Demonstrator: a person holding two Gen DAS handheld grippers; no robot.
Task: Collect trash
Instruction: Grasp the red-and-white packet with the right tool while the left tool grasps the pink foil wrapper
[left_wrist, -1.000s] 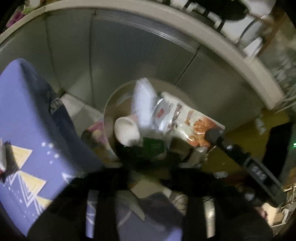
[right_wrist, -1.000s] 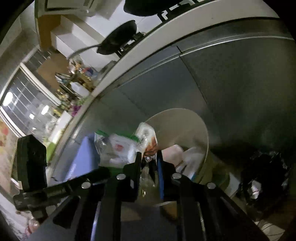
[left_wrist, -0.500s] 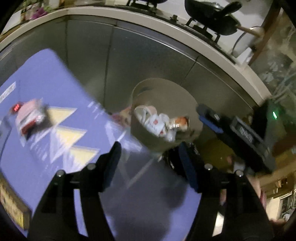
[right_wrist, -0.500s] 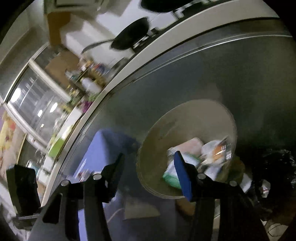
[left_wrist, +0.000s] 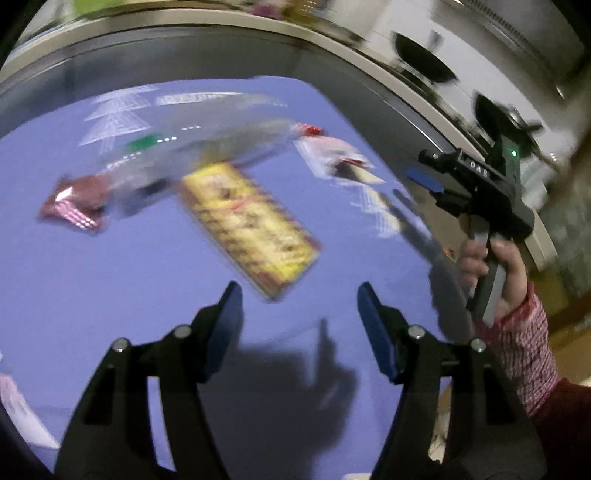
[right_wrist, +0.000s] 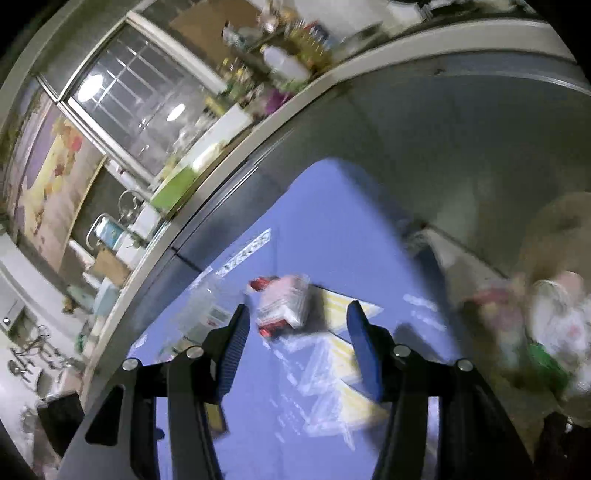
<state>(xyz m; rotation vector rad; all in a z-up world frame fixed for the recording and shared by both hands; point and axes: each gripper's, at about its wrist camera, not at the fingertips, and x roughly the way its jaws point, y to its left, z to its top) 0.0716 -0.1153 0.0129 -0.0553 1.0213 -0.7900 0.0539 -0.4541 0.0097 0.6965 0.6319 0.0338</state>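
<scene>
On purple mat, (blurred) yellow wrapper

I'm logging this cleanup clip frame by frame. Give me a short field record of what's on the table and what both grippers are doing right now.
surface: purple table cover
trash left on it: yellow packet, dark red wrapper, pink-and-white packet, clear plastic bag
bin: tan bin beside the table, holds trash
left gripper: open, empty, above the yellow packet
right gripper: open, empty, pointed at the pink-and-white packet
image quality: blurred

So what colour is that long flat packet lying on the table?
Yellow with red edging; the long flat packet shows best in the left wrist view.
</scene>
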